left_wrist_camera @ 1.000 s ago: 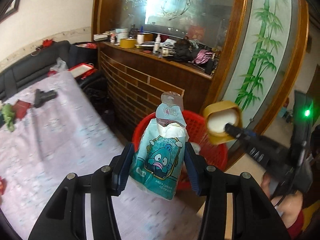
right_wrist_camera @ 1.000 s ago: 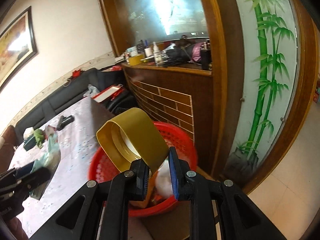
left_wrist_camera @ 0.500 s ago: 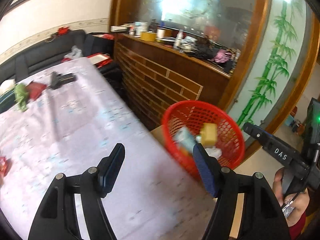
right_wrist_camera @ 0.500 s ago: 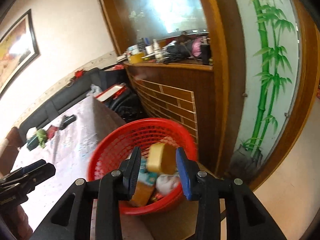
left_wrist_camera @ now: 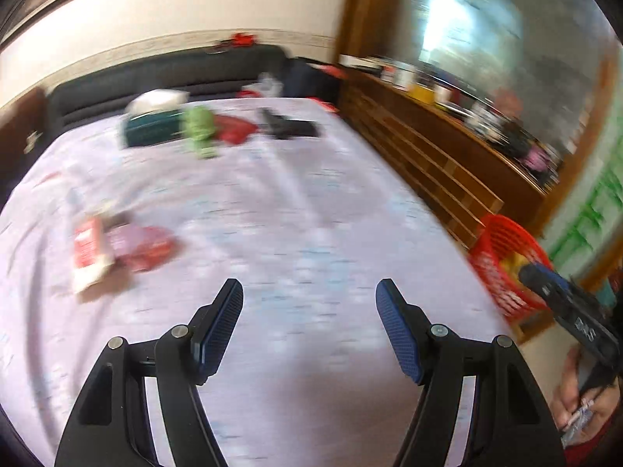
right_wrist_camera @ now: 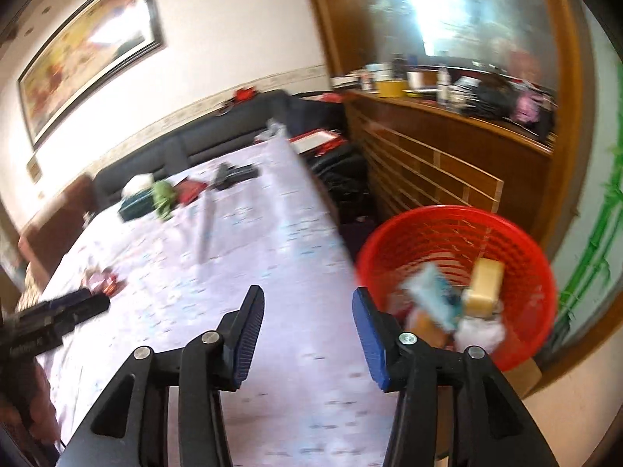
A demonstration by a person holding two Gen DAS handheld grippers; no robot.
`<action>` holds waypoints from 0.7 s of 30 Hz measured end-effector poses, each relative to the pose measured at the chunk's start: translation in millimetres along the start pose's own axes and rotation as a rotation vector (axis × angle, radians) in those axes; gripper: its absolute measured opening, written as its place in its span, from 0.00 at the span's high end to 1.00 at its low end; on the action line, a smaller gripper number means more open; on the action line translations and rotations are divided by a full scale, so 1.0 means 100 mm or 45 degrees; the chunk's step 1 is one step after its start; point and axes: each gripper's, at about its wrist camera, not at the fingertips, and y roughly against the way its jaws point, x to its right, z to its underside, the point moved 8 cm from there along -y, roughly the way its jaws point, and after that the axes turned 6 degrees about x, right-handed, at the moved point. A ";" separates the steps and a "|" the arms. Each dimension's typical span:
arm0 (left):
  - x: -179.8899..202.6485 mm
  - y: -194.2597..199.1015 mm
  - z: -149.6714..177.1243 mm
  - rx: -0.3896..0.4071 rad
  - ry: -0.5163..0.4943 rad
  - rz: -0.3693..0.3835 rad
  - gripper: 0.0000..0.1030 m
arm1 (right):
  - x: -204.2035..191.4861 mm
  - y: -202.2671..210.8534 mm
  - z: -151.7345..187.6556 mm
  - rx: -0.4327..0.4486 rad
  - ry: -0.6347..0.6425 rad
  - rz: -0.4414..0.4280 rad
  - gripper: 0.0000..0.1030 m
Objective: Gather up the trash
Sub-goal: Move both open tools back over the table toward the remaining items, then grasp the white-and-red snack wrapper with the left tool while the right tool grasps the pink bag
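Trash wrappers [left_wrist_camera: 117,251], a crumpled red-and-white cluster, lie on the table [left_wrist_camera: 311,241] at the left, ahead of the left gripper [left_wrist_camera: 309,327], whose fingers are spread and empty. A second ago it pinched a teal pouch [right_wrist_camera: 434,295]; the right gripper [right_wrist_camera: 307,325], jaws just opening and now bare, held a yellow lid [right_wrist_camera: 484,286]. Both rest in the red basket [right_wrist_camera: 428,229], so collecting likely turns to those wrappers next

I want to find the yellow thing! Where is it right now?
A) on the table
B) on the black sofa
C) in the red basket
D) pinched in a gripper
C: the yellow lid lies inside the red basket with other trash, and the right gripper, whose jaws have just been opening, has nothing between them.
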 end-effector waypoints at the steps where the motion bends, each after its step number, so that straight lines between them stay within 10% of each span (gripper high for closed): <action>1: -0.21 0.04 -0.02 0.004 0.043 -0.029 0.33 | -0.07 -0.02 0.02 -0.009 0.012 -0.011 0.50; 11: -1.93 -0.02 -0.20 -0.047 0.317 -0.408 0.32 | -1.09 -0.22 0.17 -0.145 0.196 -0.199 0.50; 21: -2.49 -0.86 -0.13 -0.214 0.515 -0.364 0.32 | -1.64 -0.25 0.26 -0.174 0.313 -0.268 0.49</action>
